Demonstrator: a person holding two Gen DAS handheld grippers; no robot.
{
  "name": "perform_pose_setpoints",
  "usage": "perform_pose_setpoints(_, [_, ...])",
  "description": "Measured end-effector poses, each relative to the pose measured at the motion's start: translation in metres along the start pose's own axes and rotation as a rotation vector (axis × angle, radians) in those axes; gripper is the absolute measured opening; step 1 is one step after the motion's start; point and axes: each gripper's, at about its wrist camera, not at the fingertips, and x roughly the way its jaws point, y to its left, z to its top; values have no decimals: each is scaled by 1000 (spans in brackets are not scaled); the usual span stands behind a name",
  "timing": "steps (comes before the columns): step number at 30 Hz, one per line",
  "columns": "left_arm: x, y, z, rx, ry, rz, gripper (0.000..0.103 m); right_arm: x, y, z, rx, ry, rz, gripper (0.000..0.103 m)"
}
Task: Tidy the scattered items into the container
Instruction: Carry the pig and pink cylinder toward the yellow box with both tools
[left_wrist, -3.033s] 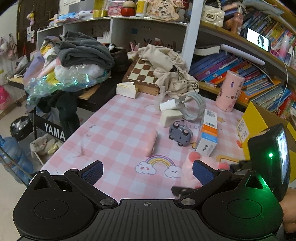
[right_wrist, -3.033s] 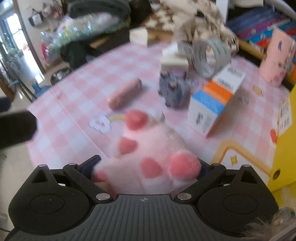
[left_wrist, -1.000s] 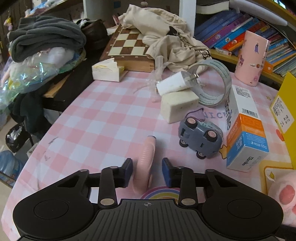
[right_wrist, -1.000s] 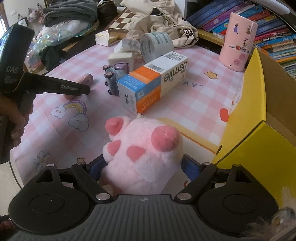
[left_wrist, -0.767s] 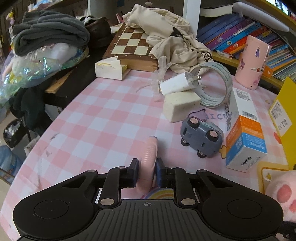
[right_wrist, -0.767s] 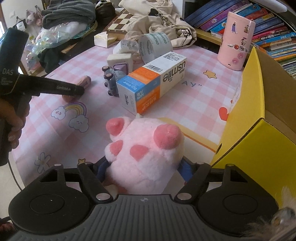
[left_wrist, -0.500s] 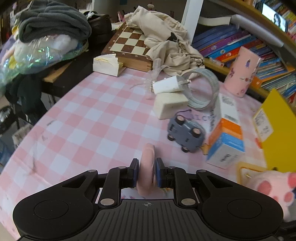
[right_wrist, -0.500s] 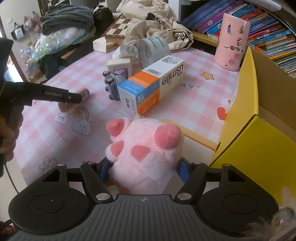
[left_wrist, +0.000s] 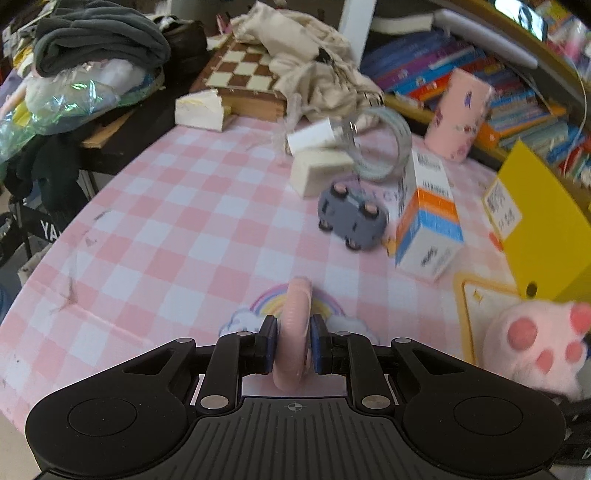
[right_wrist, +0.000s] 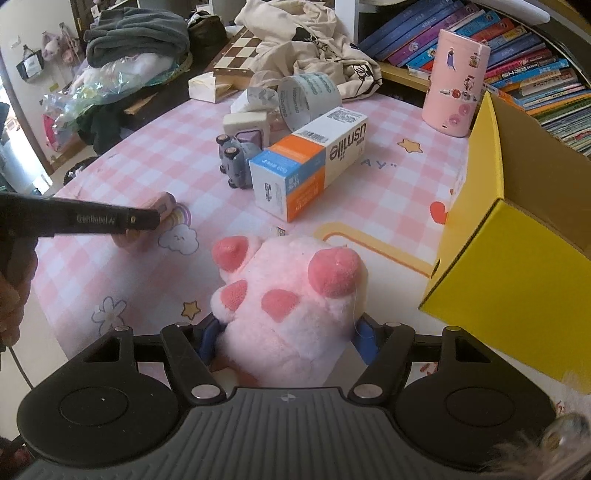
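My left gripper (left_wrist: 291, 341) is shut on a slim pink tube-shaped case (left_wrist: 293, 325) and holds it above the pink checked table (left_wrist: 184, 229). My right gripper (right_wrist: 288, 341) is shut on a pink plush paw (right_wrist: 291, 295), just left of the open yellow cardboard box (right_wrist: 517, 236). The paw also shows in the left wrist view (left_wrist: 535, 343), as does the box (left_wrist: 546, 221). The left gripper appears in the right wrist view (right_wrist: 140, 221), with the pink case (right_wrist: 166, 206) in it.
On the table lie a grey toy car (left_wrist: 351, 218), an orange-blue-white carton (left_wrist: 428, 221), a cream block (left_wrist: 321, 173), a white charger (left_wrist: 314, 138), a tape roll (left_wrist: 384, 147) and a pink cylinder (left_wrist: 458, 114). A chessboard (left_wrist: 243, 79), cloth and bookshelves stand behind.
My left gripper closed on the pink case, lifted it and carried it back toward the rainbow print. My right gripper tightened on the plush paw and raised it slightly beside the box.
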Motion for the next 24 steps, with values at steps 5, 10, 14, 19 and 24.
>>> perform_pose_setpoints(5, [2,-9,0,77,5,31,19,3,-2,-2,20,17,-4,67])
perform_pose_setpoints(10, [4,-14,-1,124,-1,53,21,7,-4,-4,28,30,2,68])
perform_pose_setpoints(14, [4,-10,-1,110,-7,40,16,9,-4,-4,24,32,6,69])
perform_pose_setpoints(19, [1,5,4,-39,14,-39,14,7,-6,-3,33,23,15,67])
perform_pose_setpoints(24, [-12,14,3,-181,8,-137,14,-1,-7,-2,42,-10,17,67])
